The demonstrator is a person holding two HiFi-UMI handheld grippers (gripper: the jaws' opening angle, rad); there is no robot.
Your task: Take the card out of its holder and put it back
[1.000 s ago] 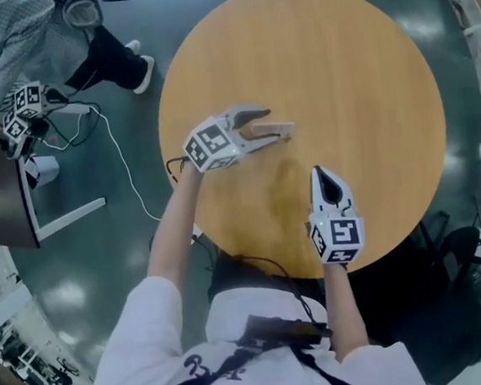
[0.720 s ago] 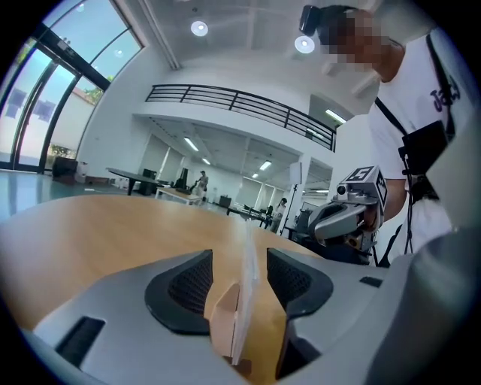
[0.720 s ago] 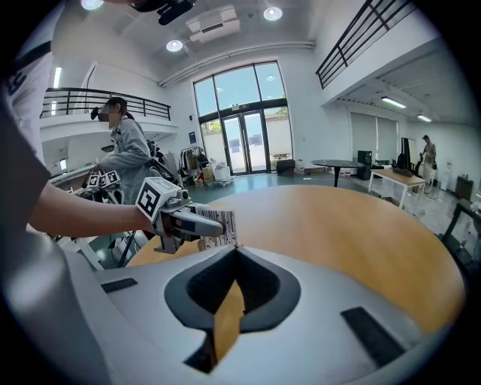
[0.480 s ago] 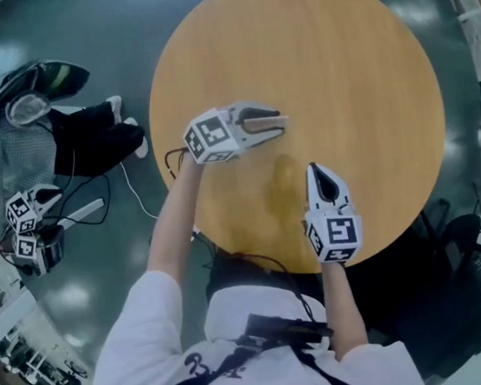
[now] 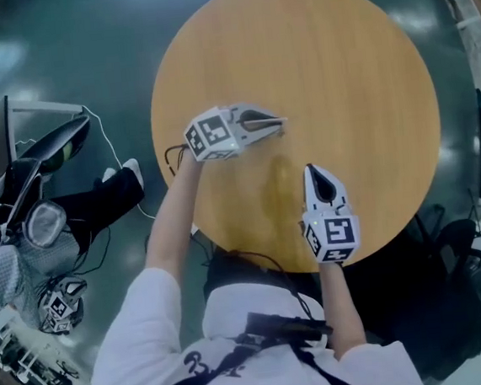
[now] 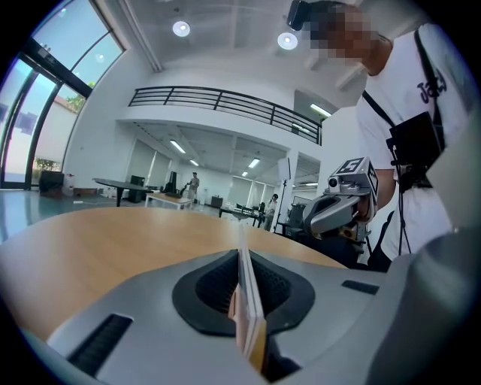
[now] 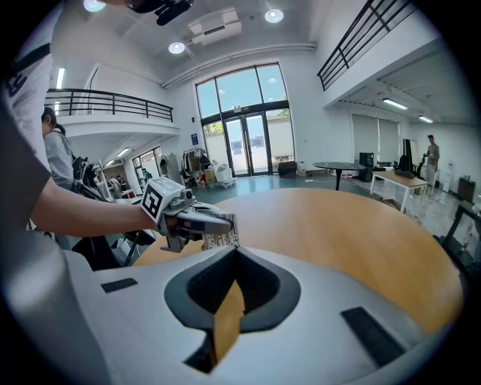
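a round wooden table [image 5: 355,66] fills my head view, with both tools over its near-left part. the left gripper [image 5: 274,123] reaches in from the table's left rim, its jaws closing flat onto the card holder [image 6: 248,316] — a thin layered sandwich, pale and tan, edge-on between the pads. its printed face shows in the right gripper view. i cannot tell the card apart from the holder here. the right gripper [image 5: 310,172] hangs near it on my side, not touching, jaws drawn together on nothing; only a sliver of tabletop shows through them. by my reckoning the holder is light, flat and slightly flexible, the card inside stiffer and slick — easy to bend or let slide. i would pinch the holder at its closed end with the left and take the card squarely by whichever edge stands proud, without twisting.
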